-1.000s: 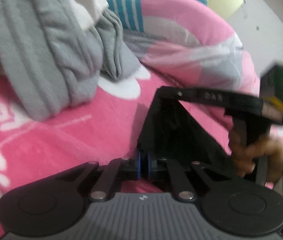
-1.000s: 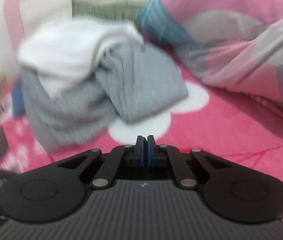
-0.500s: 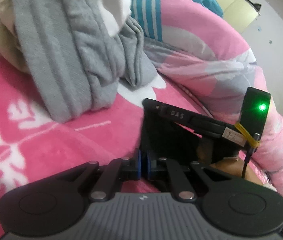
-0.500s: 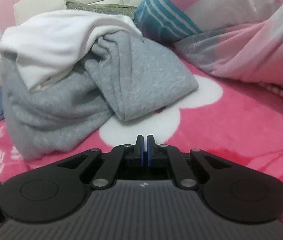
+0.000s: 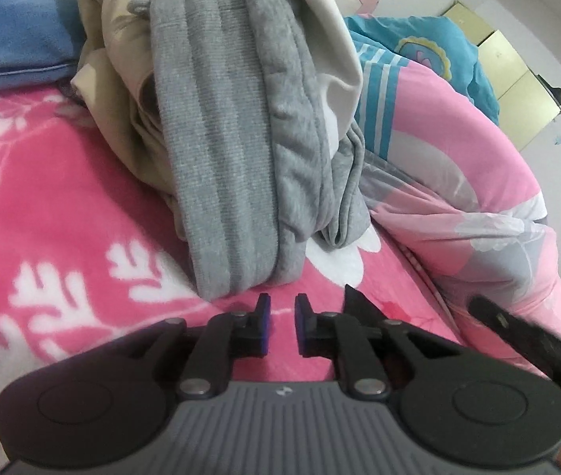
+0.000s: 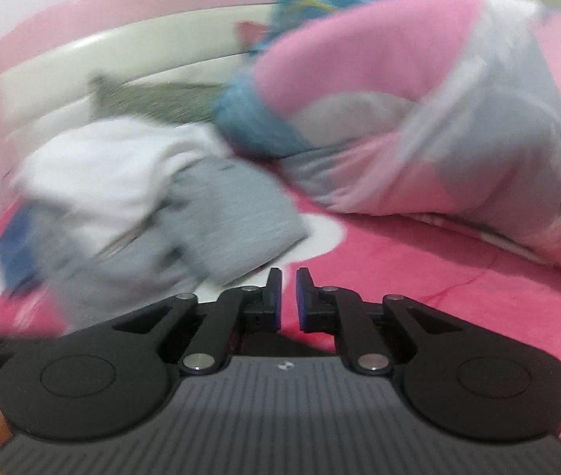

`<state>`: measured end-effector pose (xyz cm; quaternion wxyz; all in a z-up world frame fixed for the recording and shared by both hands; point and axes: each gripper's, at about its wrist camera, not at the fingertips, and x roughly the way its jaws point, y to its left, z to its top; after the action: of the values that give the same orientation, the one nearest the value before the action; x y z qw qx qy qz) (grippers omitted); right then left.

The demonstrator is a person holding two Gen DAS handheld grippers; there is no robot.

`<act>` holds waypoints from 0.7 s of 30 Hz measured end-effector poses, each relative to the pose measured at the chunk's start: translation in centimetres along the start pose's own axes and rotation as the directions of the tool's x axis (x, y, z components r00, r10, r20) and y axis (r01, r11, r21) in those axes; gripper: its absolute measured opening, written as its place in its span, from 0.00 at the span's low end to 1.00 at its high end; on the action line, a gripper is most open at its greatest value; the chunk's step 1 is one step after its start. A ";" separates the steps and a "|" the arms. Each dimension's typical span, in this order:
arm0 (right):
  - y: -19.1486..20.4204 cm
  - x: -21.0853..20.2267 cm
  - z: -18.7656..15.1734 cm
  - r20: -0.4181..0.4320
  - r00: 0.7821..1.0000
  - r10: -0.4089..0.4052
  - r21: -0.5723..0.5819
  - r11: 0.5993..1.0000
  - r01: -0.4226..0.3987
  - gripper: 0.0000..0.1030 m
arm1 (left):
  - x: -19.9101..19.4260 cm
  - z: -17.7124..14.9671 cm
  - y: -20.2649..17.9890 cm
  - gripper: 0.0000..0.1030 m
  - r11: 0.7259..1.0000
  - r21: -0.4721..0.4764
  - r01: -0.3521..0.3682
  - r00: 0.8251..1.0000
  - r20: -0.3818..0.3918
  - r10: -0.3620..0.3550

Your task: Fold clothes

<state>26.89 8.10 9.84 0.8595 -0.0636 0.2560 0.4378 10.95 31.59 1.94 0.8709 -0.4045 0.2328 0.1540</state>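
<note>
A heap of clothes lies on the pink bedspread point(image 5: 62, 206): a grey ribbed garment point(image 5: 233, 150) on top of a beige one point(image 5: 118, 91), with a cream piece point(image 5: 320, 27) above. My left gripper point(image 5: 282, 308) is open a little, with nothing between its fingers, just short of the grey garment's lower end. In the blurred right wrist view the same heap shows as a grey garment point(image 6: 233, 213) under a white one point(image 6: 122, 174). My right gripper point(image 6: 288, 283) is slightly open and holds nothing, close to the grey cloth's edge.
A bunched pink, grey and teal duvet point(image 5: 458, 166) fills the right side of the bed. A blue garment point(image 5: 11, 27) lies at the far left. A cream headboard point(image 6: 130, 51) stands behind the heap. The other gripper's black body point(image 5: 534, 344) crosses the left view's lower right.
Both grippers have gone from shut to slightly open. The left gripper has come closer to the grey garment; the right gripper's body has slid to the left view's lower right edge. The right view blurs.
</note>
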 end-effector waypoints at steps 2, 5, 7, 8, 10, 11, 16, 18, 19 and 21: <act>3.0 -1.5 -0.8 -0.041 0.998 0.043 -0.146 0.988 -0.048 0.23 | 0.1 0.1 0.2 0.15 1.000 -0.001 -0.004 1.000 -0.005 0.004; 7.8 -2.1 -2.8 -0.126 0.988 0.093 -0.365 0.922 -0.133 0.28 | 0.4 0.1 0.4 0.16 1.000 -0.001 -0.012 1.000 -0.017 0.012; 10.2 -1.7 -4.2 -0.178 0.981 0.081 -0.485 0.860 -0.159 0.28 | 0.5 0.1 0.4 0.16 1.000 0.007 -0.014 1.000 -0.017 0.014; 11.1 -1.3 -4.9 -0.198 0.978 0.060 -0.532 0.831 -0.159 0.28 | 0.5 0.0 0.4 0.16 1.000 0.011 -0.013 1.000 -0.016 0.014; 11.7 -0.7 -6.0 -0.227 0.974 0.007 -0.600 0.787 -0.146 0.28 | 0.6 0.0 0.4 0.18 1.000 0.020 -0.010 1.000 -0.018 0.010; 11.8 -0.5 -6.5 -0.237 0.971 -0.025 -0.623 0.771 -0.132 0.27 | 0.7 -0.1 0.3 0.18 1.000 0.025 -0.007 1.000 -0.023 0.007; 9.0 -0.3 -6.3 -0.265 0.964 -0.024 -0.481 0.870 -0.111 0.05 | 1.1 -0.3 -0.1 0.22 0.999 0.051 0.015 0.999 -0.046 -0.013; 6.5 -0.4 -5.5 -0.256 0.964 0.073 -0.260 0.955 -0.142 0.05 | 1.2 -0.4 -0.2 0.22 0.998 0.059 0.019 0.999 -0.050 -0.016; 5.2 -0.5 -5.1 -0.245 0.962 0.117 -0.148 0.977 -0.157 0.05 | 1.3 -0.5 -0.3 0.22 0.998 0.063 0.021 0.999 -0.051 -0.017; 3.6 -0.1 -5.5 -0.250 0.958 0.140 -0.014 0.989 -0.148 0.05 | 1.4 -0.5 -0.3 0.22 0.998 0.064 0.021 0.998 -0.052 -0.018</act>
<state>21.84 8.37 5.57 0.7854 -0.1131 0.3585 0.4918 12.10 31.11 1.14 0.8786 -0.3824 0.2560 0.1275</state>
